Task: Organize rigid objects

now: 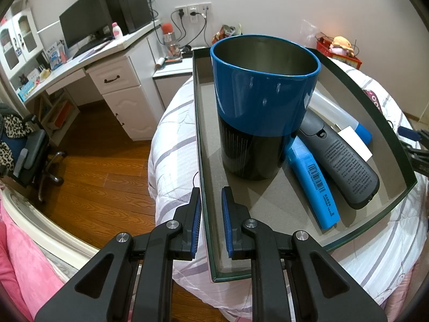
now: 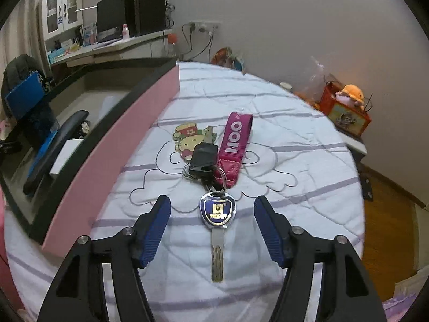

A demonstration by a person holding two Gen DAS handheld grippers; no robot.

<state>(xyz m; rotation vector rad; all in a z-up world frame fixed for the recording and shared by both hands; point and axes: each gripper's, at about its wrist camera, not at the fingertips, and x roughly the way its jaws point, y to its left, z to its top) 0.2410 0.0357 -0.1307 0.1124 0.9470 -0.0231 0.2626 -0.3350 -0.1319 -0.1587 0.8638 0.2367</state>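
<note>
In the left wrist view my left gripper (image 1: 210,209) is shut on the left wall of a shallow box (image 1: 199,139), one finger on each side of it. The box holds an upright blue-and-black cup (image 1: 257,112), a blue flat case (image 1: 313,182), a dark grey handset-shaped device (image 1: 340,158) and a white tube with a blue cap (image 1: 340,115). In the right wrist view my right gripper (image 2: 211,212) is open, its fingers either side of a key bunch (image 2: 217,209) lying on the bed: a blue-headed key, a black fob, a magenta strap (image 2: 234,139) and a Hello Kitty tag (image 2: 187,139).
The box, pink on its outside wall (image 2: 115,145), rests on a white quilted bed (image 2: 295,161). A white desk with a monitor (image 1: 83,26) stands at the left, with an office chair (image 1: 29,153) on the wood floor. A red box with a plush toy (image 2: 346,107) is at the right.
</note>
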